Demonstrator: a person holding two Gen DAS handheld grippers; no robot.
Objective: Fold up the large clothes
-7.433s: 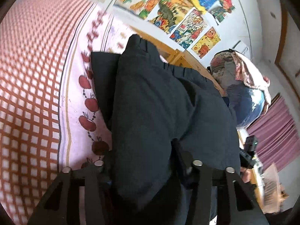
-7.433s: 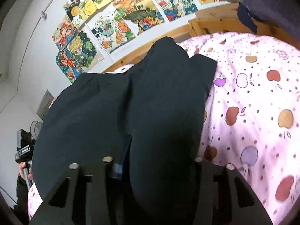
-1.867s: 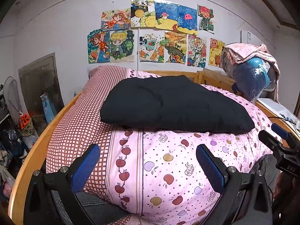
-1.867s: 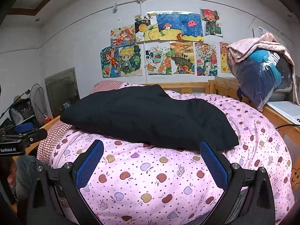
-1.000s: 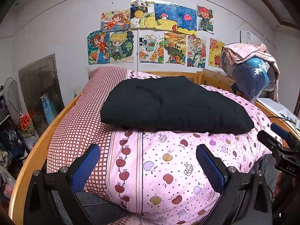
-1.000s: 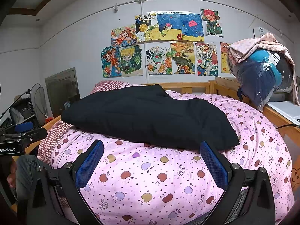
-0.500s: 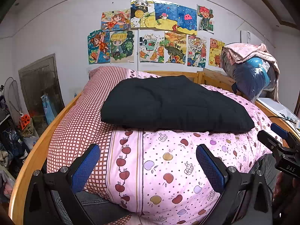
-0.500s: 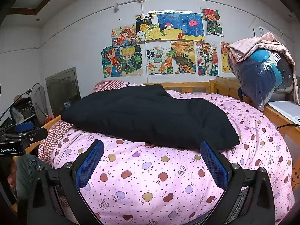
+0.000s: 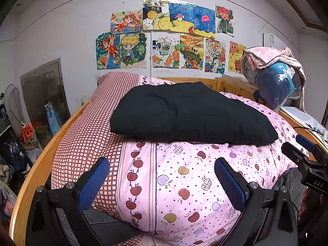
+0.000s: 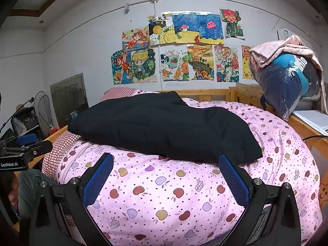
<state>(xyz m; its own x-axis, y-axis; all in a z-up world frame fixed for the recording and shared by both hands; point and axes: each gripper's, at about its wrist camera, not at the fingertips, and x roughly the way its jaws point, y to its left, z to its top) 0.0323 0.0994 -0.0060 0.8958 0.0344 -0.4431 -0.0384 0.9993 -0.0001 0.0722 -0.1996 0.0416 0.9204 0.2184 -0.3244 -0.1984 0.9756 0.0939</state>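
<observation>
While both tools hang back at the near edge of the bed point(image 9: 41, 170), the garment point(image 9: 190, 112) lies alone on the quilt point(image 9: 184, 184), touched by neither. It rests as a thick, flat black stack near the middle of the bed, partly over the checked panel point(image 9: 88, 135), which suggests the folding is finished and the piece has been set down to stay.

The left gripper point(image 9: 162, 182) has its blue-padded fingers point(image 9: 93, 181) spread wide with nothing between them. The right gripper point(image 10: 166, 178) stands the same way, fingers point(image 10: 233, 179) apart and empty. Held low and short of the cloth, both appear to be at rest rather than reaching.

The garment's long axis runs across the bed, roughly side to side in both views. Its narrower corner points toward the headboard point(image 10: 205, 94) and the drawings point(image 10: 184, 47) on the wall; its long folded edge faces the grippers.
</observation>
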